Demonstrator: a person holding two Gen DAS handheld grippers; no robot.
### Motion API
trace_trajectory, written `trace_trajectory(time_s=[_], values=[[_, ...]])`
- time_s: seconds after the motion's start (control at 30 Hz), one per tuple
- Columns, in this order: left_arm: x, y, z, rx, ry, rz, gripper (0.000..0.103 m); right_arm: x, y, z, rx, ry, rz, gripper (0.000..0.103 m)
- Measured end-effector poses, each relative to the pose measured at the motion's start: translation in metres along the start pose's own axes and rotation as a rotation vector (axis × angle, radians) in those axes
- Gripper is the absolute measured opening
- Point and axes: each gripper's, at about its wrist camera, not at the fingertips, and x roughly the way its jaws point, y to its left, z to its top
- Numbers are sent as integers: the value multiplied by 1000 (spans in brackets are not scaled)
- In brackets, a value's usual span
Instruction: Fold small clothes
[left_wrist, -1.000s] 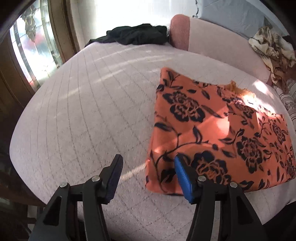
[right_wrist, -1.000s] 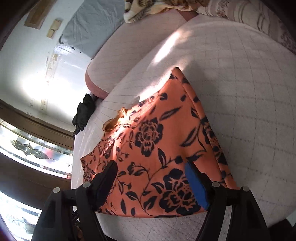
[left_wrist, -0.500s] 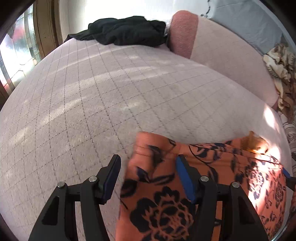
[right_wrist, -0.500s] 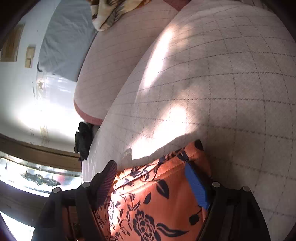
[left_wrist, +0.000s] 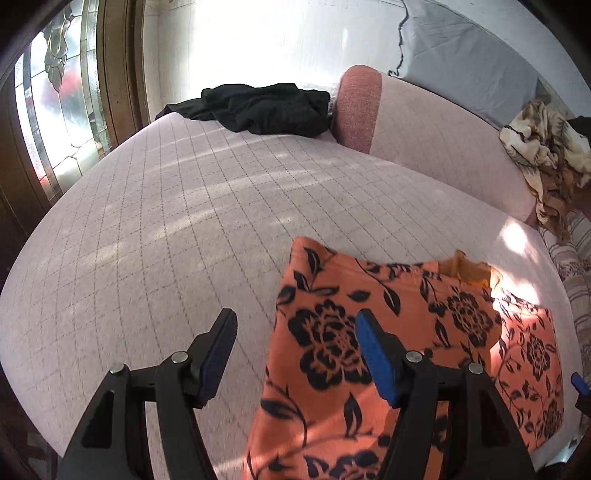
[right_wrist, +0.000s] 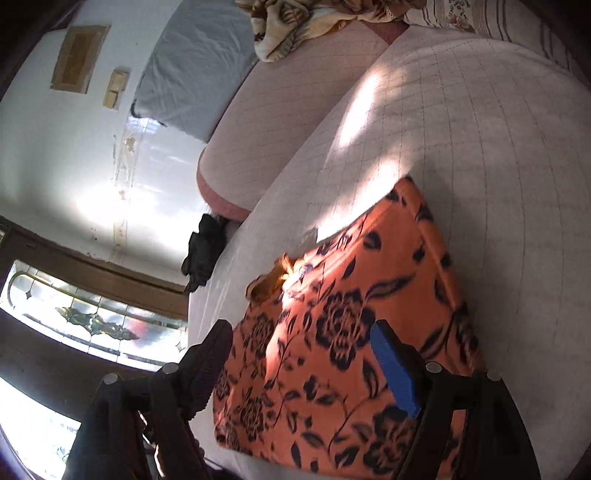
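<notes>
An orange cloth with black flowers (left_wrist: 406, 332) lies folded flat on the pale quilted bed (left_wrist: 166, 221). It also shows in the right wrist view (right_wrist: 343, 332). My left gripper (left_wrist: 295, 350) is open and empty, above the cloth's left edge; its right finger is over the cloth. My right gripper (right_wrist: 303, 358) is open and empty, above the near part of the cloth. A frayed yellowish bit (left_wrist: 469, 269) sticks out at the cloth's far edge.
A black garment (left_wrist: 262, 107) lies at the far end of the bed. A pink bolster (left_wrist: 424, 140) runs along the back with a beige patterned blanket (left_wrist: 543, 147) on it. A stained-glass window (left_wrist: 59, 110) is at the left.
Both grippers have drawn back and risen from the cloth's far edge, where they were half a second ago. The cloth now lies flat with more of it in view. Both stay open.
</notes>
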Motion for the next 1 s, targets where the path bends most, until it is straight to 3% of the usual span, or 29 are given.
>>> trace_trajectory(time_s=[0.13, 0.27, 0.47, 0.67, 0.73, 0.77, 0.8, 0.93, 1.0], values=[[-26, -16, -31, 31, 16, -9, 68, -10, -14, -75, 83, 50, 11, 81], [-42, -27, -51, 49, 35, -31, 71, -13, -45, -119, 227, 44, -18, 81], [-50, -40, -63, 66, 60, -50, 71, -24, -73, -113, 343, -85, -68, 82], [-53, -51, -67, 79, 68, -59, 71, -17, -76, -89, 335, -149, -76, 83], [-53, -54, -67, 89, 65, -59, 71, -15, -80, -84, 356, -168, -65, 75], [-53, -56, -68, 95, 68, -57, 71, -16, -81, -81, 335, -164, -71, 46], [-53, -58, -68, 100, 71, -57, 71, -14, -78, -79, 297, -145, -93, 9], [-53, -63, -69, 124, 62, -51, 71, -32, -37, -81, 84, -203, -238, 8], [-48, -66, -71, 128, 65, -44, 72, -36, -29, -82, 36, -202, -283, 12]])
